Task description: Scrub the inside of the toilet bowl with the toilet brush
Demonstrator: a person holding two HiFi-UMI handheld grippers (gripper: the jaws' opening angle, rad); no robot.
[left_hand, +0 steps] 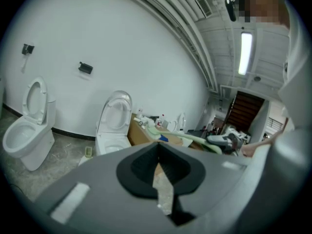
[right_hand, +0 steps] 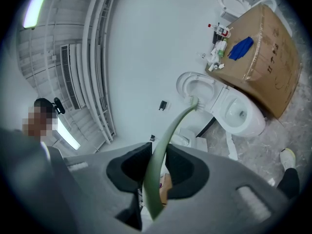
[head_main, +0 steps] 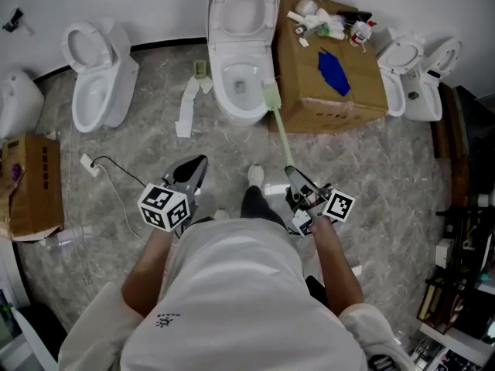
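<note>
Spare toilet (head_main: 97,91) far L, out of play. L gripper (head_main: 195,168): fingers pressed together, empty, idle short of the paper strip (head_main: 186,110) on the floor. Toilet bowl (head_main: 220,83) centre, lid up. Toilet brush (head_main: 277,122) head sits at its R rim, not yet inside. R gripper (head_main: 292,175): fingers clenched on the handle end. Next, prob.: tip head down into bowl, sweep under rim w/ steady pressure. Cardboard box (head_main: 309,91) just beside bowl's R side, so it limits handle swing.

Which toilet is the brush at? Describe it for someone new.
Find the big cardboard box against the white wall. The toilet just left of it in the head view, lid raised, is the one. Only it has the pale green brush reaching its rim.
</note>
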